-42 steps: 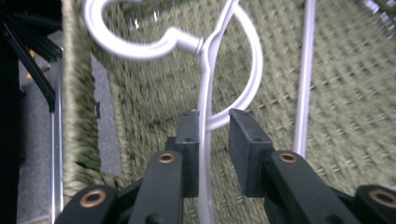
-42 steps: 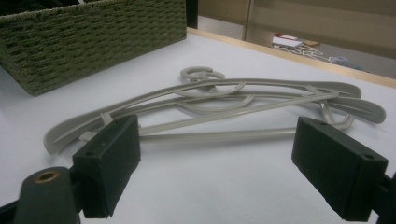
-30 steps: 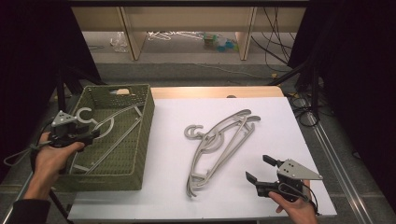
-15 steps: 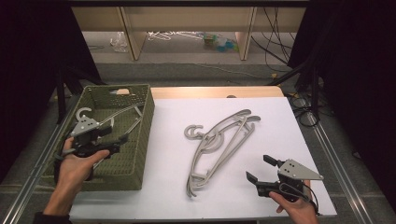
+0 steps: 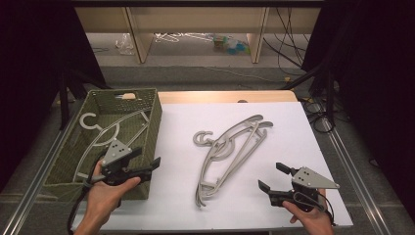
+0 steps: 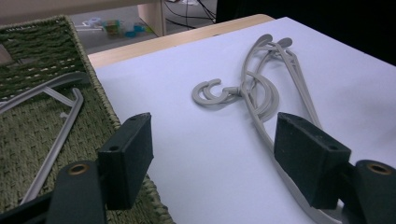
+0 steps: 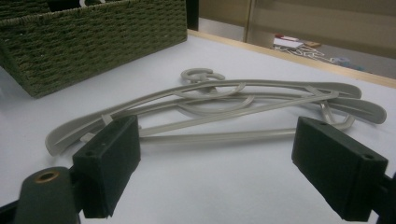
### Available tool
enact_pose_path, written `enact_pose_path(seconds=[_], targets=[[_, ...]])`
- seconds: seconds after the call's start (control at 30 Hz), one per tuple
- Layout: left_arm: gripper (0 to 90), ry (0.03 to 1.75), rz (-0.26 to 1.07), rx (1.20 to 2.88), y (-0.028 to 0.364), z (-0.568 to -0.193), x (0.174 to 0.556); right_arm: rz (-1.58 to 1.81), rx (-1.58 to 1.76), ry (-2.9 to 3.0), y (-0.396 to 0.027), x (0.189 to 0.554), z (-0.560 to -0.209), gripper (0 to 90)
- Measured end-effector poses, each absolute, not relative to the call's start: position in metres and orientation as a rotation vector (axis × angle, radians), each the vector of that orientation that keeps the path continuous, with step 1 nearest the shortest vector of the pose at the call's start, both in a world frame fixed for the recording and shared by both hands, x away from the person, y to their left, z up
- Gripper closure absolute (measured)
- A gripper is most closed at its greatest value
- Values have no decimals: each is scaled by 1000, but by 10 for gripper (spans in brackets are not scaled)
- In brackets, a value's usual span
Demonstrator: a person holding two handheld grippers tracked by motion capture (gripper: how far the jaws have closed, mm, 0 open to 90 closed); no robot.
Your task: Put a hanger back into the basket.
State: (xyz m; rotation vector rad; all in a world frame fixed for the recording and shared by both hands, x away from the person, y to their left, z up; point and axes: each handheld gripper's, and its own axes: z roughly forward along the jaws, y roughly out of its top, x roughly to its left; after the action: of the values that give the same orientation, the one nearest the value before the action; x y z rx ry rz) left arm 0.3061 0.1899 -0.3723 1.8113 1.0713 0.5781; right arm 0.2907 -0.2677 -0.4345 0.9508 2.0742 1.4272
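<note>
A grey hanger [image 5: 105, 132] lies inside the green woven basket [image 5: 157, 122] at the left of the table. My left gripper [image 5: 147, 156] hovers over the basket's front right corner and points toward the white sheet. Its jaws have just been opening and stand open with nothing between them. In the left gripper view, the gripper [image 6: 217, 158] frames the stacked grey hangers [image 6: 261, 93], with the basket [image 6: 28, 116] and its hanger [image 6: 60, 135] at left. The stack of hangers [image 5: 230, 147] lies mid-table. My right gripper [image 5: 270, 176] rests open and empty at the front right, aimed at the hangers [image 7: 233, 107].
A white sheet [image 5: 293, 137] covers the table right of the basket. Metal rails [image 5: 347, 161] run along both table sides. Beyond the far edge are wooden shelf legs [image 5: 258, 34], floor clutter and cables. In the right gripper view the basket [image 7: 93, 42] stands at the far left.
My left gripper has moved right and toward the front, from beside the hanger's hook to the basket's front right corner. The hanger stays in the basket. My right gripper has not moved.
</note>
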Motion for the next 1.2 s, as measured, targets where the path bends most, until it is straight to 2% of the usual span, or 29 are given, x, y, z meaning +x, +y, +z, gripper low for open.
enact_pose_path(seconds=[0.2,0.33,0.43,0.5,0.97,1.2], targets=[[281,1059,599,1802,177,-370,290,1428,955,2065,-267,290,-434,164],[287,1044,483,1748,162,-371,280,1451,941,2066,-266,291,-435,164],[286,1016,515,1792,152,-376,279,1449,945,2067,-266,291,-435,164],[284,1024,466,1792,148,-380,281,1452,944,2062,-266,291,-435,164],[217,1008,422,1862,119,-408,297,1452,946,2065,-266,291,-435,164],[194,978,383,1922,103,-415,317,1426,928,2086,-265,291,-434,163]])
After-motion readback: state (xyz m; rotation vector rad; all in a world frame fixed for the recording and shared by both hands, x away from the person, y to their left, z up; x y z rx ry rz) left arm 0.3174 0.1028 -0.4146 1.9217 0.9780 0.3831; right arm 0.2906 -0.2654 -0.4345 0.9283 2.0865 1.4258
